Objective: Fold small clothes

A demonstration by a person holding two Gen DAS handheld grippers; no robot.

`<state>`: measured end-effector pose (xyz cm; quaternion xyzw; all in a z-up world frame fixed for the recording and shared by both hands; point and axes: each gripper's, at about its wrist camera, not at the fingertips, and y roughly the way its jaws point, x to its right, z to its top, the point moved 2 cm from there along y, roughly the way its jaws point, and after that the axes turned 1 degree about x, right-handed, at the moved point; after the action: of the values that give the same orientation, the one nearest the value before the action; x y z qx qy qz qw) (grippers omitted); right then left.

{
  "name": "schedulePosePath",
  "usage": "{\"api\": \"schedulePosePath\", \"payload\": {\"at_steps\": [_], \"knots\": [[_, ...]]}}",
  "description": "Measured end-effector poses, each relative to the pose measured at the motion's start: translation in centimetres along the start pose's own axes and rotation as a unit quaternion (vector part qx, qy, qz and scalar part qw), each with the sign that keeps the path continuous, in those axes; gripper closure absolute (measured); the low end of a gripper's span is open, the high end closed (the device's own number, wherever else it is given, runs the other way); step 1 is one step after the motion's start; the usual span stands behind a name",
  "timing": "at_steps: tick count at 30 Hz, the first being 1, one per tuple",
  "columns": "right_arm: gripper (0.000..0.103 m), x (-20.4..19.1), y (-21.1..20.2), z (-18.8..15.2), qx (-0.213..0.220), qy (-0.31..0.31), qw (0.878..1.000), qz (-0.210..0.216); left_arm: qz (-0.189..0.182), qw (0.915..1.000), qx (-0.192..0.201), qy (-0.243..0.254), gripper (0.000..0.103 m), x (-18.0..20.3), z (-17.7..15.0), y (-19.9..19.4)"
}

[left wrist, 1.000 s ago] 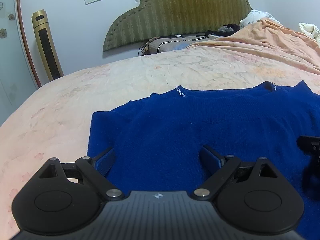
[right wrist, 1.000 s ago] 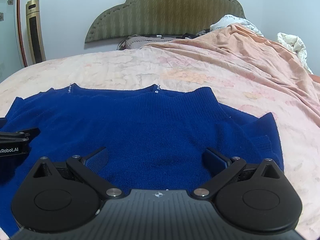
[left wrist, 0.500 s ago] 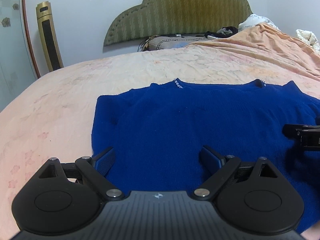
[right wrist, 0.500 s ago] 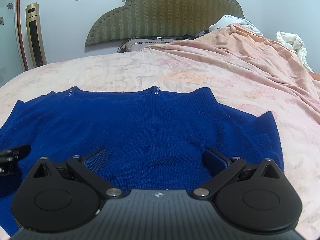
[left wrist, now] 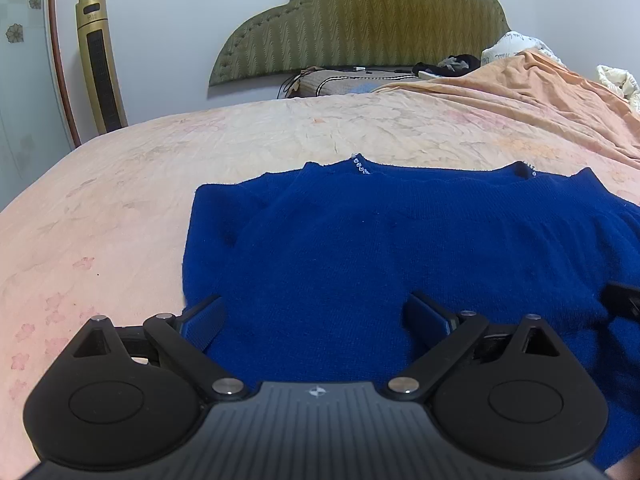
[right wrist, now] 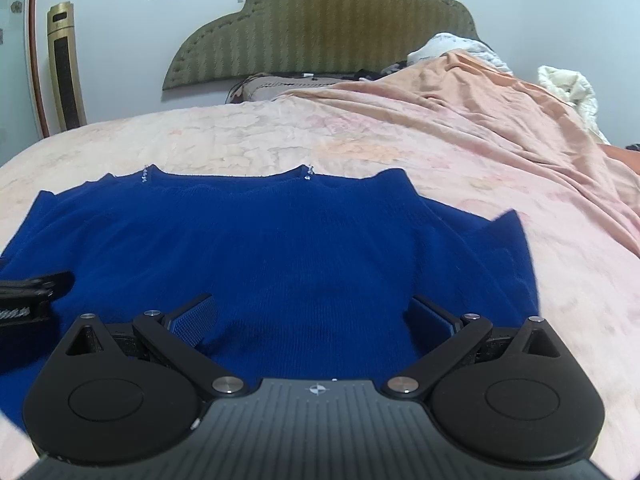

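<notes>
The blue sweater [left wrist: 400, 248] lay flat on the pink bedspread [left wrist: 120, 200], its neckline toward the green headboard [left wrist: 360, 20] and its width running left to right before both tools. Left to right from the sweater's middle, the left gripper [left wrist: 316, 316] hovered over the left hem area and the right gripper [right wrist: 312, 316] over the right. Both had their jaws spread wide and empty, each roughly equally near its own side.

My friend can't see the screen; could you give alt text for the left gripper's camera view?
A blue sweater lies spread flat on a peach floral bedspread, neckline away from the camera. The open left gripper hovers over its near hem, a green headboard behind.
</notes>
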<state>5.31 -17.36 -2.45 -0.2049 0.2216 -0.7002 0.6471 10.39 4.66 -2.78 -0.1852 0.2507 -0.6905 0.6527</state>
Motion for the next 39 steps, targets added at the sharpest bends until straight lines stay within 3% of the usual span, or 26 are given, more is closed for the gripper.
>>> {"api": "schedulePosePath", "payload": {"at_steps": [10,24,39], "knots": [[0.0,1.0,-3.5,-2.7,-0.009,-0.036,0.999,-0.032,0.0,1.0,0.0,0.0,0.005,0.0,0.0,0.0],[0.0,2.2,-3.1,-3.3,-0.015,-0.002,1.0,0.0,0.0,1.0,0.0,0.0,0.005,0.0,0.0,0.0],[0.0,2.2,-3.2,-3.4,-0.015,-0.002,1.0,0.0,-0.001,1.0,0.001,-0.001,0.005,0.0,-0.1,0.0]]}}
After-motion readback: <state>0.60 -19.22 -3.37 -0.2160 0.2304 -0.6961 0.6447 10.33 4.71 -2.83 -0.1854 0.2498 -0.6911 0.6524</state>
